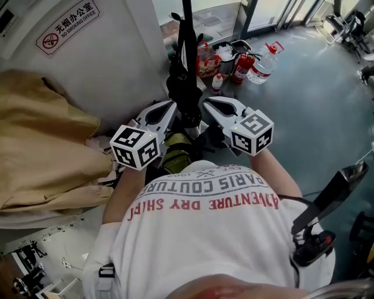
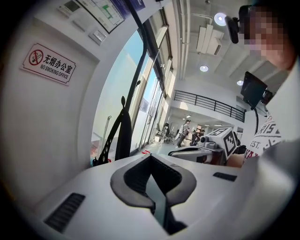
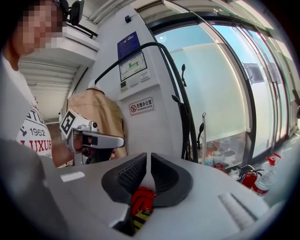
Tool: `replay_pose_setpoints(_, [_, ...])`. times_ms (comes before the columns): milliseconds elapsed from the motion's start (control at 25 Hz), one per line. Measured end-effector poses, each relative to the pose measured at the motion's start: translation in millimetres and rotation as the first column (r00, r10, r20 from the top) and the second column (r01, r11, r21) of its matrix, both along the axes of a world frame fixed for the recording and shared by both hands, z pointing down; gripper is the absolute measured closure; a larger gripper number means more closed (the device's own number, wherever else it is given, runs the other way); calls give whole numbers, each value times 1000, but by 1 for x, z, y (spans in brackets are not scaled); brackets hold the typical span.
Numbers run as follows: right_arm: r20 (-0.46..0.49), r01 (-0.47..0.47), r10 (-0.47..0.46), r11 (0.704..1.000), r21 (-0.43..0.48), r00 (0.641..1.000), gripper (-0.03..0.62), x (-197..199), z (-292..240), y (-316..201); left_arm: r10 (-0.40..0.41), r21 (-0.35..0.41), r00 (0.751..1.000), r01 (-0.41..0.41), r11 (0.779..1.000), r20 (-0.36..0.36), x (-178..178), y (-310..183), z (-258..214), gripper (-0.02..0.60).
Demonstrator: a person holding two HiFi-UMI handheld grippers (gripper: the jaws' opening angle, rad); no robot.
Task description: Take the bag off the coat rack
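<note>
On the coat rack [image 1: 187, 11], against its upright pole, hangs the bag [image 1: 183, 87]: a dark, limp mass with its strap uppermost. Expect soft fabric, modest weight and a body that sags and swings when lifted. Take hold at the strap near its hook, not at the body. Long axis: vertical, along the pole, bottom toward the floor. The left claw [image 1: 172, 105] and right claw [image 1: 207, 104] flank the bag closely, both clenched with nothing pinched. A tan coat [image 1: 47, 146] sits further left.
</note>
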State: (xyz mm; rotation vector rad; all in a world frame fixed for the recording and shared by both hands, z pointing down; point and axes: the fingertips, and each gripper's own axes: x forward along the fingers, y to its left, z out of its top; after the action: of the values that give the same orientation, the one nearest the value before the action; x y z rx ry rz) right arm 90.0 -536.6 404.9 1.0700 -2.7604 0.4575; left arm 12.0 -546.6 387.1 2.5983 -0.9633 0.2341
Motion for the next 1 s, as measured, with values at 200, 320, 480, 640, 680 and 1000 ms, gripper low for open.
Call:
replay_pose_setpoints(200, [11,-73,73,995,72,997,571,12,-19,-45,-45,-10,999,45,999,-11,-9,-16,4,580])
replay_pose_setpoints(320, [-7,-122,124,984,130,992,551,18,-29,-82,-75,-23,997,75,997,-17,-16,-23,8,580])
replay_pose_setpoints(480, [-142,-156,191,961,227,971,485,19,-26,-132,-107,-48,994,106,993,-29,-24,-27,13,580])
replay_pose_setpoints(640, [-141,-174,208,960,219,968,440,12,-21,-164,-144,-20,989,145,989,33,-36,-32,17,580])
replay_pose_setpoints(680, [-137,-179,210,962,207,968,434,10,-18,-172,-151,-21,988,151,988,36,-39,-33,18,580])
replay_pose_setpoints(1000, [-130,-173,187,978,113,974,425,-6,9,-213,-180,-63,983,182,981,39,-52,-36,30,580])
